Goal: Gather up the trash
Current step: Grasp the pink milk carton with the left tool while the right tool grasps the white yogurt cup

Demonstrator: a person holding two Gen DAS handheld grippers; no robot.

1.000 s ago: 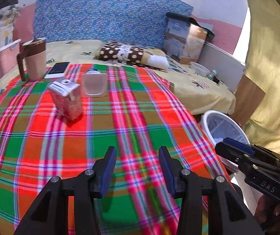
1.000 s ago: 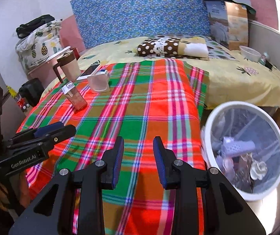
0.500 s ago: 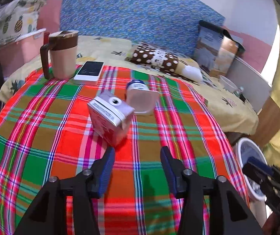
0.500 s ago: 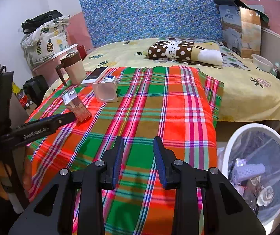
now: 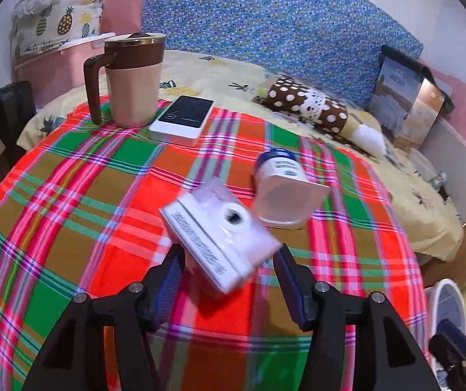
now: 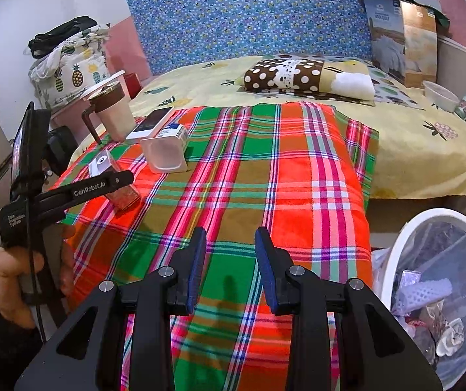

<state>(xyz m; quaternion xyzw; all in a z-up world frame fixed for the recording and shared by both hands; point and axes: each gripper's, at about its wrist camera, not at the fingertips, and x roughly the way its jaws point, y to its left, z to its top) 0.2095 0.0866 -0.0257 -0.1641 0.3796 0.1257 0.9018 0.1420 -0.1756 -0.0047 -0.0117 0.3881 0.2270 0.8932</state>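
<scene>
Plaid blanket (image 5: 69,215) carries trash; left claw (image 5: 228,272) spreads wide, straddling carton (image 5: 219,231) for pickup; right claw (image 6: 229,268) waits open, empty.

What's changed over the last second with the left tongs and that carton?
The left tongs moved forward across the checked blanket to the small carton, which now sits between their open fingers, not yet gripped. The right tongs stayed open and empty; carton, plastic cup and bin haven't moved.

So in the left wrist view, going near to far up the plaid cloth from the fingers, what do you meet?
Left gripper → drink carton → tipped plastic cup → phone → lidded mug.
</scene>
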